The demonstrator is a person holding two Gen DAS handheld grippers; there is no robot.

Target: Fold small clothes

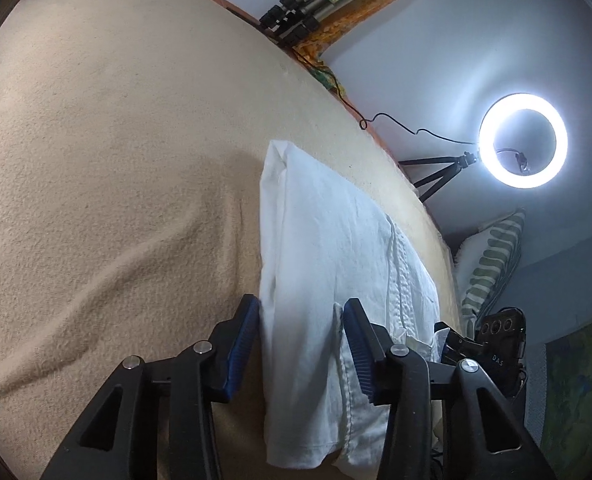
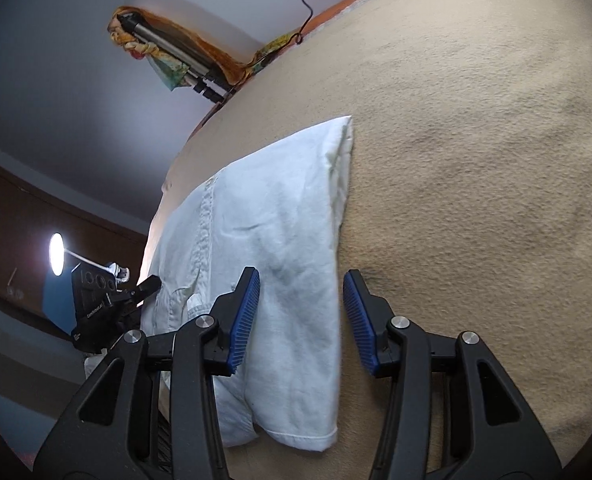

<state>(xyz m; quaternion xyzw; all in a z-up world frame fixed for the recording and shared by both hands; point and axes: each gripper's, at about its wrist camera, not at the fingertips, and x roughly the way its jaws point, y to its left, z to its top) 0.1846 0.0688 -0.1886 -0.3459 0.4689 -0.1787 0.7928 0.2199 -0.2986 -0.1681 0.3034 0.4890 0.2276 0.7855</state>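
As we look along the left gripper (image 1: 300, 326), we count one white garment (image 1: 327, 240), folded into a long strip on the beige blanket (image 1: 116, 160). Its two blue fingers (image 1: 242, 344) stand partly apart, with the strip's near end between them; we cannot tell whether they press it. One lit ring light (image 1: 523, 141) stands beyond the blanket's right edge, where one striped pillow (image 1: 491, 264) leans; to the left we see broad bare blanket.

Through the right wrist view, we find the same single garment (image 2: 272, 232), its right edge running between the right gripper's (image 2: 301, 316) two fingers (image 2: 357, 320), which are partly apart and not visibly clamped. Bare blanket (image 2: 475, 160) fills the right side. The left gripper (image 2: 148, 286) shows at the garment's left edge.
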